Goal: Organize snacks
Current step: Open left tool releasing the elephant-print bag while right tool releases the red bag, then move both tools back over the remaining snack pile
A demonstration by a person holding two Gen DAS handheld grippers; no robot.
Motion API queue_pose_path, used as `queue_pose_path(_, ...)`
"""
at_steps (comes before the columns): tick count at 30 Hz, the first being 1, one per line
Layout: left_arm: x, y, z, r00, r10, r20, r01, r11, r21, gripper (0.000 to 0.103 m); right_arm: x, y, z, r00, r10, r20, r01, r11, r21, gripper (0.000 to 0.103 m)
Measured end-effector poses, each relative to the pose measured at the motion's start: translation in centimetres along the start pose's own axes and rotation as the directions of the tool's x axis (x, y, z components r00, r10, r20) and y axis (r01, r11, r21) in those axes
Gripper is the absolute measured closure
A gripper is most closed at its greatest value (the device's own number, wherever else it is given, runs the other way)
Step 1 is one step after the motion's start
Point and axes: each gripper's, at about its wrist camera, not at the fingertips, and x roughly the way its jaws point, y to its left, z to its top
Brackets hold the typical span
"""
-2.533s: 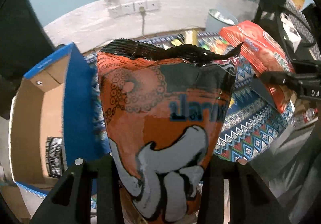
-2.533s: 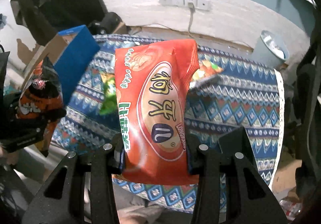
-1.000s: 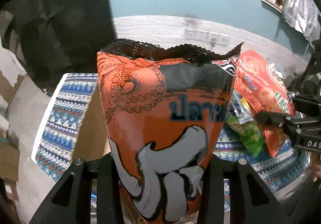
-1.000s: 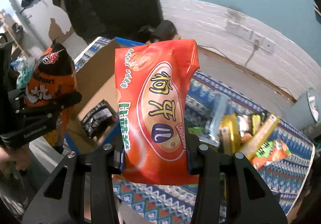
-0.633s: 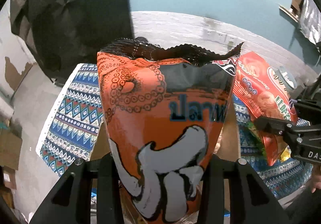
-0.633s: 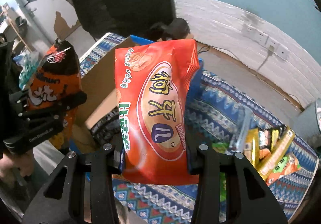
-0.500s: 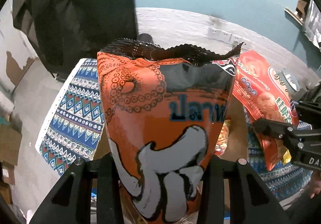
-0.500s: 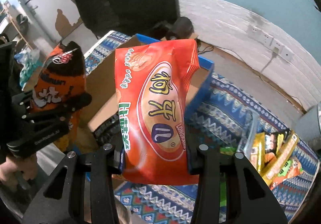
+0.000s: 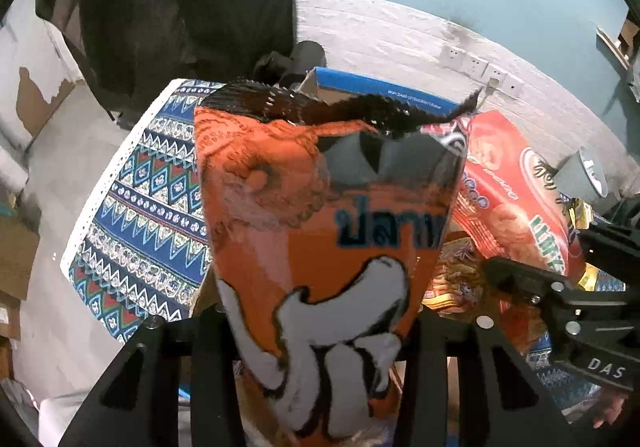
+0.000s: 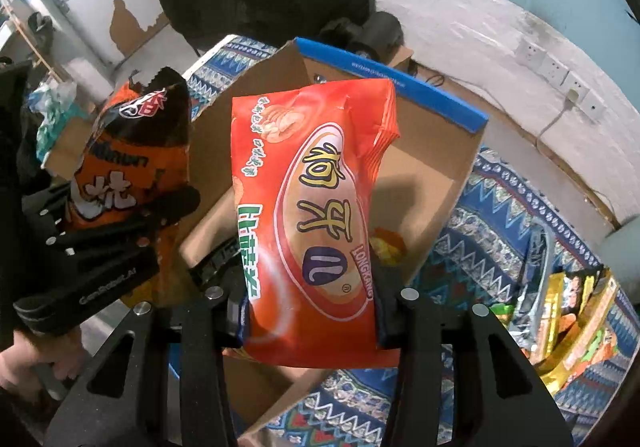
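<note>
In the left wrist view an orange and black snack bag with an octopus print (image 9: 320,247) stands upright between the fingers of my left gripper (image 9: 316,323). The jaws are opening, but the pads still touch the bag's sides. A red snack bag with yellow characters (image 10: 316,215) sits the same way in my right gripper (image 10: 310,287), whose jaws are opening too. Both bags hang over an open cardboard box with a blue rim (image 10: 420,167). The orange bag (image 10: 132,151) is at the box's left edge. The red bag (image 9: 508,191) is to the right of the orange one.
Inside the box lie a dark packet (image 10: 218,259) and a yellow-orange pack (image 10: 386,243). The box stands on a blue patterned cloth (image 9: 140,207). Several more snack packs (image 10: 572,311) lie on the cloth at the right. A grey bucket (image 9: 580,175) stands by the wall.
Both grippers have moved with their bags from over the cloth to over the open box and have sunk a little. The orange bag now looks blurred between the left fingers.
</note>
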Motion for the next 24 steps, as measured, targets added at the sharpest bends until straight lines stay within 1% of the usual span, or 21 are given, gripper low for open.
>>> queue_pose_path(1,0.0,0.1,0.0,1.000,0.005,-0.002,-0.005,1.000,-0.004,0.057,0.1,0.1,0.0,1.000,-0.004,0.000,0.004,1.000,0.002,0.054)
queue_pose_path(2,0.0,0.0,0.0,1.000,0.006,-0.005,-0.006,1.000,-0.005,0.051,0.0,0.1,-0.1,1.000,-0.008,0.007,0.008,1.000,0.002,0.051)
queue_pose_path(3,0.0,0.0,0.0,1.000,0.008,-0.006,-0.008,1.000,-0.006,0.047,-0.2,0.1,-0.1,1.000,-0.009,0.012,0.009,1.000,0.002,0.045)
queue_pose_path(4,-0.1,-0.1,-0.1,1.000,0.013,-0.006,-0.013,1.000,-0.007,0.041,-0.5,0.1,-0.1,1.000,-0.008,0.021,0.008,1.000,0.000,0.042)
queue_pose_path(6,-0.4,-0.3,-0.1,1.000,0.011,0.003,-0.011,1.000,-0.005,0.040,-1.0,0.1,-0.2,0.999,-0.015,0.036,0.016,1.000,-0.009,0.039)
queue_pose_path(9,-1.0,-0.8,-0.1,1.000,0.010,0.013,-0.010,1.000,0.004,0.035,-2.1,0.0,-0.5,0.998,-0.033,0.060,0.034,0.999,-0.018,0.034)
queue_pose_path(11,-1.5,-1.3,-0.1,1.000,0.004,0.024,-0.005,1.000,0.012,0.031,-2.8,-0.5,-0.7,0.997,-0.030,0.075,0.032,0.999,-0.017,0.033)
queue_pose_path(13,-1.8,-1.7,-0.1,1.000,-0.001,0.027,0.001,1.000,0.017,0.030,-3.4,-1.1,-1.1,0.996,-0.037,0.084,0.039,0.999,-0.011,0.032)
queue_pose_path(16,-2.3,-2.6,-0.2,0.999,-0.026,0.025,0.025,1.000,0.018,0.030,-4.2,-2.4,-1.8,0.994,-0.069,0.089,0.069,0.998,0.001,0.030)
queue_pose_path(20,-2.7,-4.7,-0.5,0.996,-0.090,0.006,0.090,0.995,0.032,0.030,-5.4,-4.9,-2.8,0.990,-0.104,0.094,0.101,0.994,0.041,0.030)
queue_pose_path(24,-3.1,-6.9,-0.8,0.993,-0.114,-0.004,0.114,0.991,0.065,0.030,-6.3,-7.9,-4.2,0.988,-0.131,0.087,0.123,0.988,0.091,0.030)
